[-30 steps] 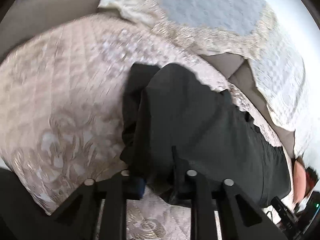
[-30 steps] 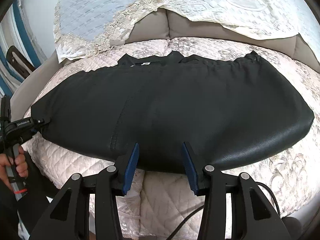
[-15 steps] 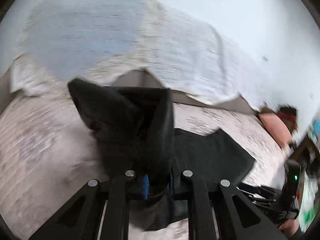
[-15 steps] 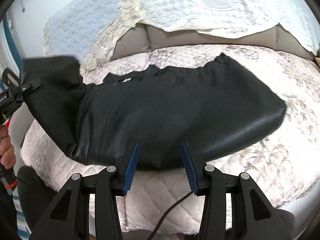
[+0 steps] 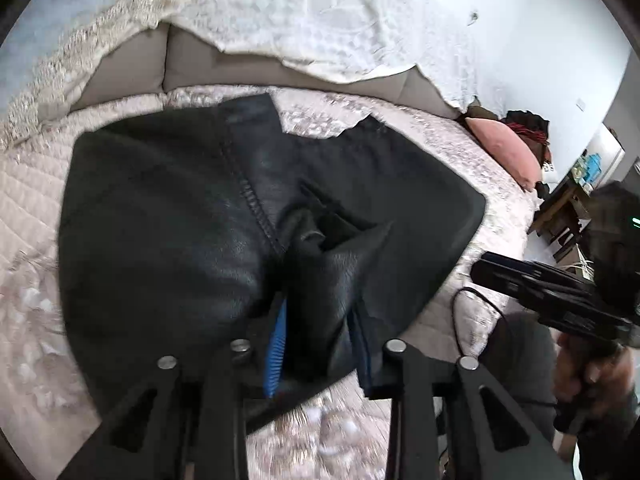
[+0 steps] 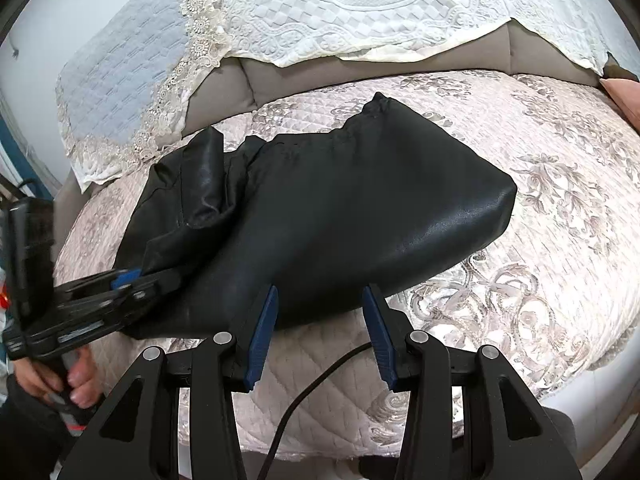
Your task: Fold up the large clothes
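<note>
A black leather-like garment (image 6: pixel 360 208) lies across the quilted bed (image 6: pixel 540 220). Its left end is folded over onto the middle. In the left wrist view a bunched fold of the garment (image 5: pixel 160 220) stands between the blue pads of my left gripper (image 5: pixel 318 340). The jaws are opening, and the left pad's ribbed face shows bare. Seen from the right wrist, the left gripper (image 6: pixel 132 278) sits at the folded end. My right gripper (image 6: pixel 320 320) hovers open over the garment's near edge with nothing between its fingers; it also shows as the right gripper (image 5: pixel 520 276) at the right.
A cream lace cover (image 6: pixel 340 8) drapes the grey headboard behind the bed. A pink pillow (image 5: pixel 504 148) lies at the far right end. A black cable (image 6: pixel 312 392) runs over the quilt near the front edge. A person's hand (image 6: pixel 76 380) grips the left tool's handle.
My left gripper carried the garment's left end up and over to the right, laying it on the middle, and its jaws have widened. The right gripper stayed open.
</note>
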The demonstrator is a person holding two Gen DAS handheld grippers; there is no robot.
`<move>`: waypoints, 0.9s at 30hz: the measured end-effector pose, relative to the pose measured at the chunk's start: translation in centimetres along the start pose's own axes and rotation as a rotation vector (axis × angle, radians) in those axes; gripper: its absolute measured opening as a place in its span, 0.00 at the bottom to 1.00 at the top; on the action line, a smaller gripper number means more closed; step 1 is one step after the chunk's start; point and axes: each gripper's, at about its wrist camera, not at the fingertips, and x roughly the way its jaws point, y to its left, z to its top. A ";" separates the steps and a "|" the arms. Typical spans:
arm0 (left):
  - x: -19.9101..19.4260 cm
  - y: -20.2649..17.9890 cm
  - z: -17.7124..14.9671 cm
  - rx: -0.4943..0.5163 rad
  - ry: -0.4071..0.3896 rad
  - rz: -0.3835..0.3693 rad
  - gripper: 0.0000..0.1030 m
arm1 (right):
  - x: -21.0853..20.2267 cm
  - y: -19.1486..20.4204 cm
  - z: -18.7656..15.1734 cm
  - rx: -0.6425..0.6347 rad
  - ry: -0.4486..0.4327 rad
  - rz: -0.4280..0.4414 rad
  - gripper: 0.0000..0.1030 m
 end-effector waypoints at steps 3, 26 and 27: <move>-2.8 -0.2 0.1 0.012 -0.050 -0.032 0.40 | 0.1 0.3 0.4 0.002 -0.012 0.020 0.44; 7.0 0.7 3.7 0.101 0.014 0.260 0.50 | -0.2 -9.2 0.9 0.385 -0.031 0.151 0.65; 7.2 0.8 3.8 0.102 0.018 0.260 0.50 | 0.5 -10.6 0.7 0.435 -0.020 0.169 0.65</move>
